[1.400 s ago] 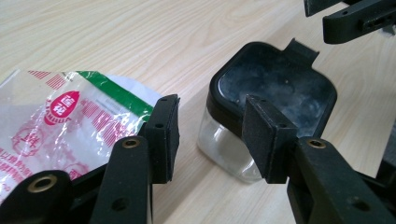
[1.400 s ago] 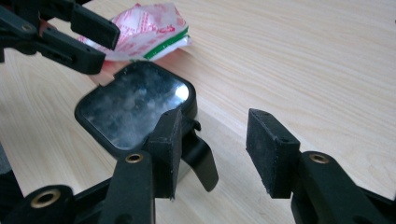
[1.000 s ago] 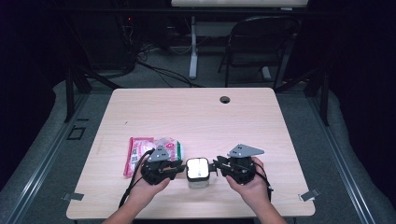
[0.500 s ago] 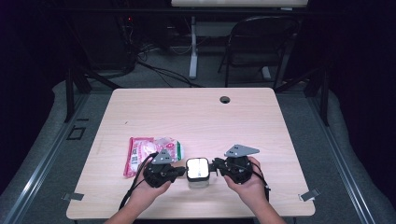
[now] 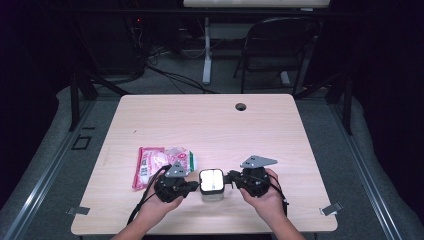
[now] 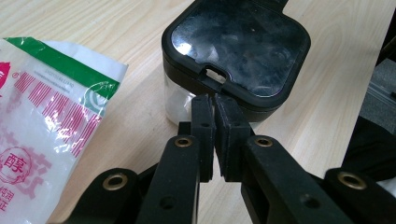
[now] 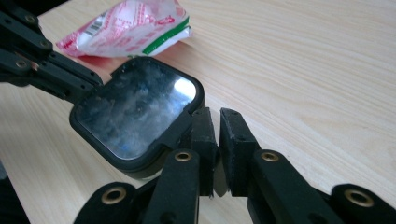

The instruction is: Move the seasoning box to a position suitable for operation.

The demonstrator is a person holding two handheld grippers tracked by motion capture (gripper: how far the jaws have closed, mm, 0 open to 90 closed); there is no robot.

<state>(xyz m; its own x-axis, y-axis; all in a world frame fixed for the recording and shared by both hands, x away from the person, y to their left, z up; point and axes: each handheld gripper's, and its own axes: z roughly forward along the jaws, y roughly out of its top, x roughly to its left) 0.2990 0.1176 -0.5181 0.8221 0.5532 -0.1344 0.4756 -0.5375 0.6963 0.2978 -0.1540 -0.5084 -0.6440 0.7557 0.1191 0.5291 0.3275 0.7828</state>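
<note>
A small clear container with a black windowed lid (image 5: 212,182) stands near the table's front edge. My left gripper (image 5: 194,185) points at it from the left and my right gripper (image 5: 230,179) from the right. In the left gripper view the left gripper (image 6: 214,100) is shut, tips against the lid (image 6: 238,42) just under its front tab. In the right gripper view the right gripper (image 7: 219,114) is shut, tips at a corner of the lid (image 7: 135,112). Both pairs of jaws have just been closing, and I see nothing between them. A red-and-white plastic bag (image 5: 160,162) lies left of the container.
The bag (image 6: 46,116) lies close beside my left gripper. A round cable hole (image 5: 241,106) sits near the table's far edge. A chair (image 5: 280,45) and desk legs stand beyond the table. Bare wood stretches across the middle and right of the table (image 5: 300,145).
</note>
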